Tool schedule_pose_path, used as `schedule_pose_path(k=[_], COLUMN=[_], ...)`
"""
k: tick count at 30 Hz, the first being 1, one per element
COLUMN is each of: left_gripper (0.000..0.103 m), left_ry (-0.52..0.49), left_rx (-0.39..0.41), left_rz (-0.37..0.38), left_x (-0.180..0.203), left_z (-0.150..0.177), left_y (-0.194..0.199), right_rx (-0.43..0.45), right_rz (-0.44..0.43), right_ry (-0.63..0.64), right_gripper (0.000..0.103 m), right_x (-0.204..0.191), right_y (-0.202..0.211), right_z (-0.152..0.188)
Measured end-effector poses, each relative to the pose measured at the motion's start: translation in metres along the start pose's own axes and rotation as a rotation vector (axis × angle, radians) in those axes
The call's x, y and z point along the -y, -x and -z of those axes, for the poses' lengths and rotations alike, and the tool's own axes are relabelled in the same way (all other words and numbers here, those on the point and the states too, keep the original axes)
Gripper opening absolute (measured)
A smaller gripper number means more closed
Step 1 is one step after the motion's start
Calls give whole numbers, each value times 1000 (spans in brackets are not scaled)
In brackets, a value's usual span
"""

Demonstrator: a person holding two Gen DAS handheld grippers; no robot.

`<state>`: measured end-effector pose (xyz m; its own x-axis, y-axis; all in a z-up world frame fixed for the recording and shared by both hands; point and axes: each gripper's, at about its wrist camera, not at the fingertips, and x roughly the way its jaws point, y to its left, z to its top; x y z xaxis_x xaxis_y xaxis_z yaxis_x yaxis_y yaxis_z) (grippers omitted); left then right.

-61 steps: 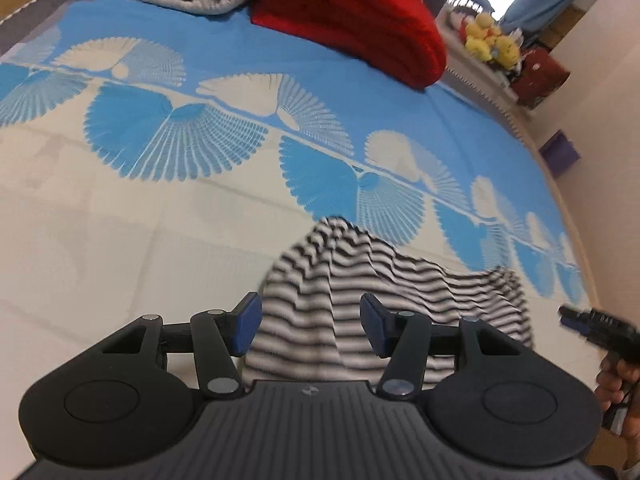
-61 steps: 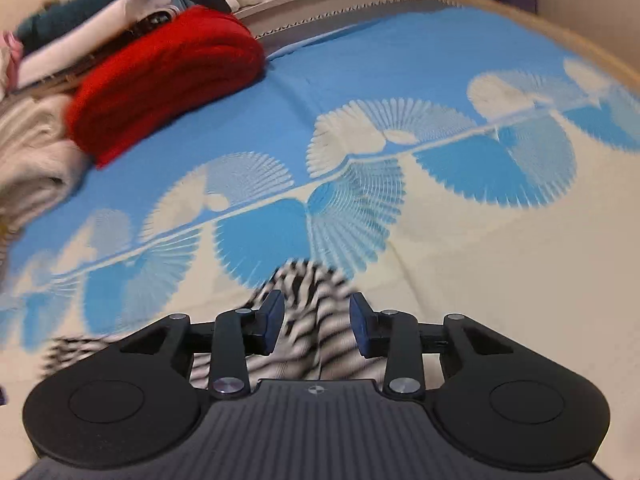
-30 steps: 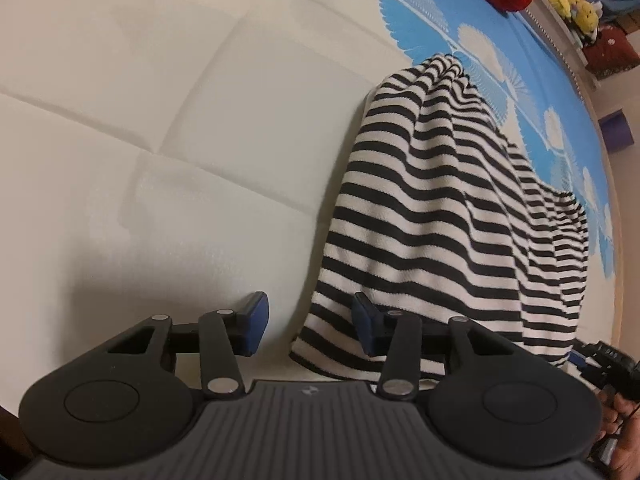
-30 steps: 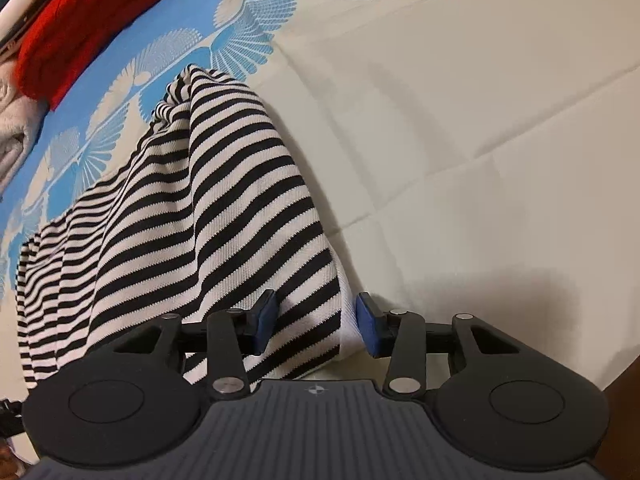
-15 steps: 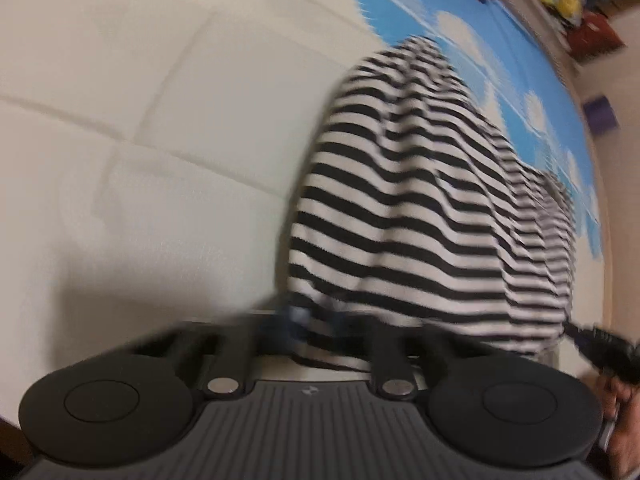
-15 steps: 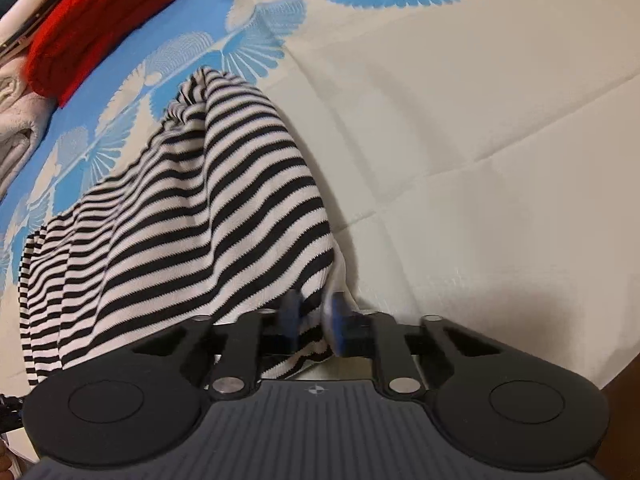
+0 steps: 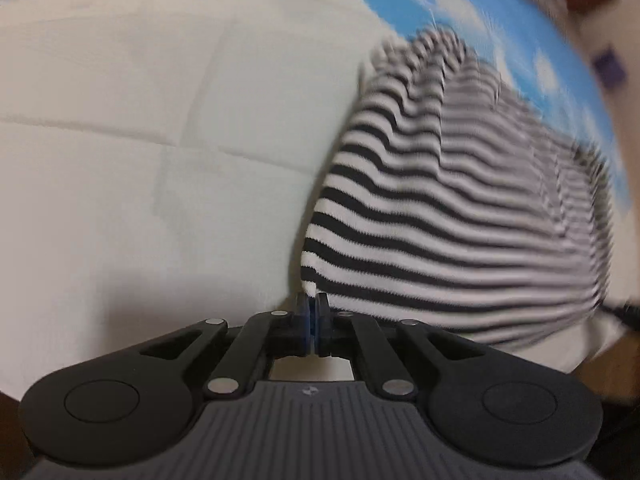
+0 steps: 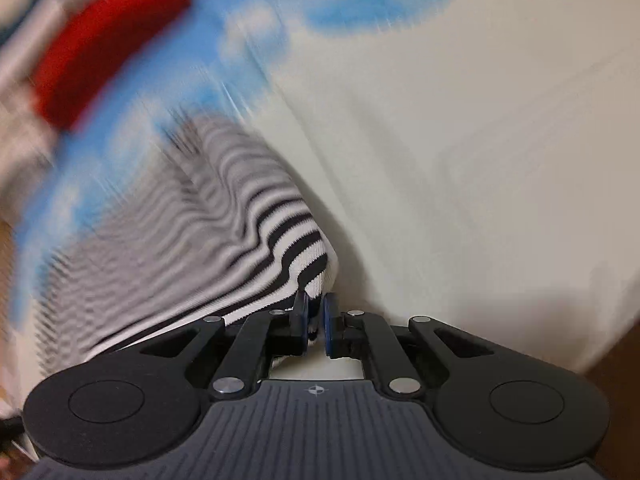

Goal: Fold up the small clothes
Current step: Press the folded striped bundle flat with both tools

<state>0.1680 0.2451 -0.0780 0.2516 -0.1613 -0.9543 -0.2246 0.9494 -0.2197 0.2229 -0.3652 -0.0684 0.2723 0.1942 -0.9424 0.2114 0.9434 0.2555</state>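
A black-and-white striped garment (image 7: 440, 208) lies bunched on the bedspread (image 7: 160, 160). In the left wrist view, my left gripper (image 7: 311, 308) is shut on the garment's near left corner, its blue pads pressed together over the hem. In the right wrist view, the same striped garment (image 8: 240, 240) spreads to the left, and my right gripper (image 8: 316, 312) pinches its near right corner. The right jaws are still closing, with the white hem caught between them. Both views are blurred further out.
The bedspread (image 8: 460, 160) is cream near me and blue with white fan shapes further away. A red folded blanket (image 8: 100, 52) lies at the far left. The bed's near edge shows at the lower right of the right wrist view.
Both grippers closed from wide open onto the garment's near corners. The hem has lifted slightly and the striped cloth has bunched up. Both views have swung and become blurred.
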Motion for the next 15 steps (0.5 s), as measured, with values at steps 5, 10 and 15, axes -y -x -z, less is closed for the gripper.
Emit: schedule_pose_path(k=[5,10,15], left_gripper=[6,30,35], left_ry=[-25,-76,-148], left_rx=[258,156,-17], left_rz=[52,269,27], left_x=[16,44,70], left_z=[-8,-13,-12], left_y=[40,23,-24], right_rx=[142,265,15], right_rz=[34,-129,-32], right_ry=[59,128,256], right_gripper=[10,18,19], right_x=[-13,-31,-56], right_y=[19,40,-11], right_z=[-4,-4,2])
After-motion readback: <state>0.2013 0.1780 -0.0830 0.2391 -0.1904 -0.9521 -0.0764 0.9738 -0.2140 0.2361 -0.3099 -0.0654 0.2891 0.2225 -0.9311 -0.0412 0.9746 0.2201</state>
